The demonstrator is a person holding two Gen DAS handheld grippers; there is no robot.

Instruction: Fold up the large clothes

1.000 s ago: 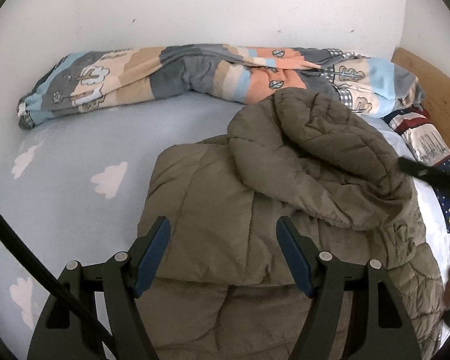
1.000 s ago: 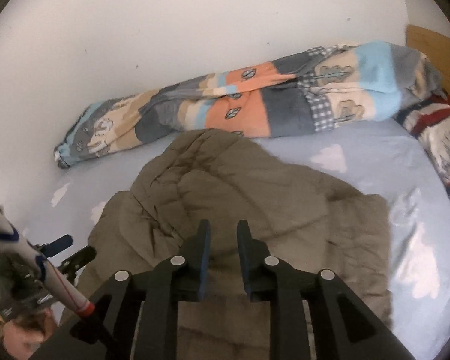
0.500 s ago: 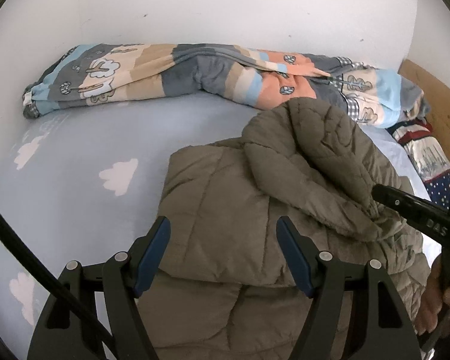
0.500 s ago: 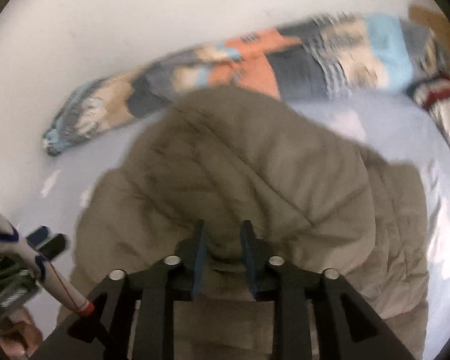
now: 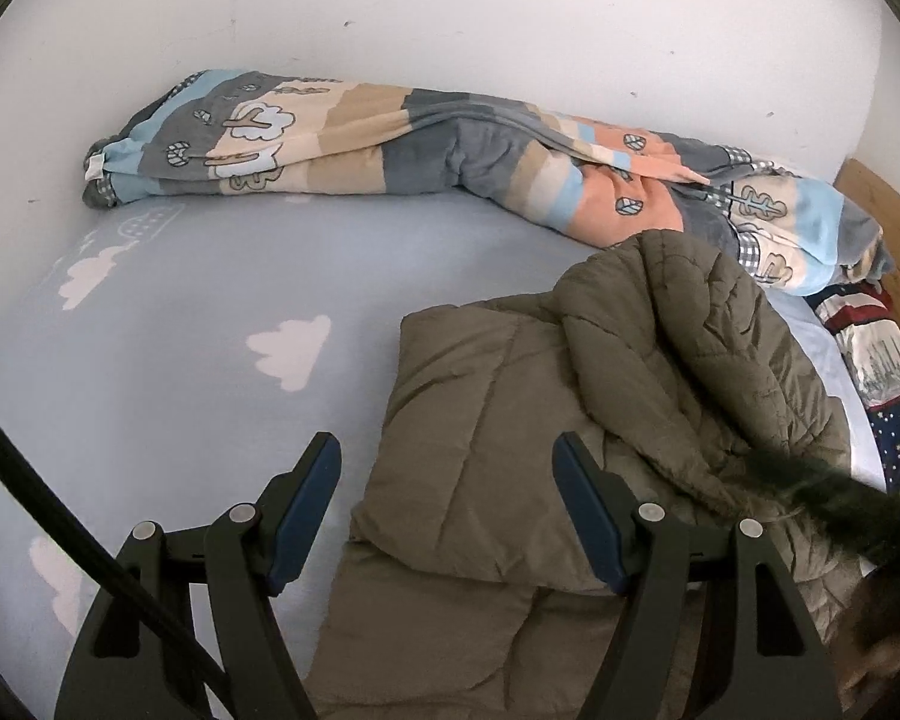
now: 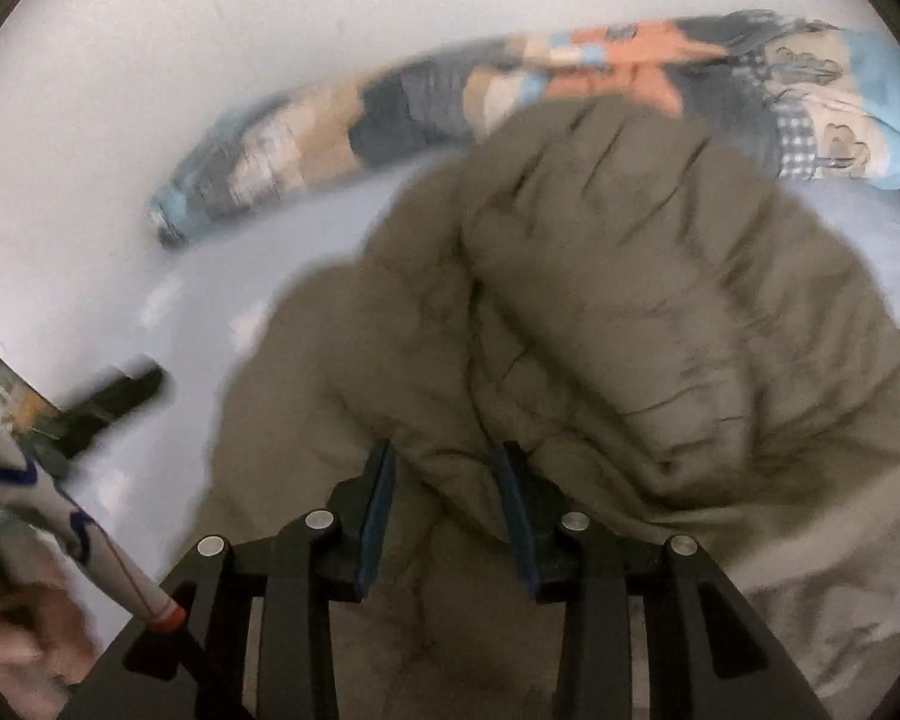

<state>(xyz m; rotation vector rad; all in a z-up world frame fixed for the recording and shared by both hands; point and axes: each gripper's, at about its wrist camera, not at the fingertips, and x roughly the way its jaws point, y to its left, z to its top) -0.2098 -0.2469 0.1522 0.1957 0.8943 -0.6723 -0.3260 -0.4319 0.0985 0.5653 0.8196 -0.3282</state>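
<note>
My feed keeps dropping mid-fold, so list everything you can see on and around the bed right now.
jacket: one, olive quilted, partly folded on sheet
duvet: one, striped grey, beige, blue, orange, bunched along wall
sheet: one, pale blue with white clouds, under everything
pillow: one, navy, red, white, right edge
headboard: one, wooden, far right
left gripper: one, black, blue fingers open, above jacket's edge
right gripper: one, black, fingers have just been opening, jacket fold between them

Right gripper (image 6: 447, 480) over olive puffer jacket (image 6: 618, 312), jaws just opening, jacket fold between pads. Patterned blanket (image 6: 570, 78) behind jacket along wall. Left gripper (image 6: 120, 396) left of jacket, blurred.
</note>
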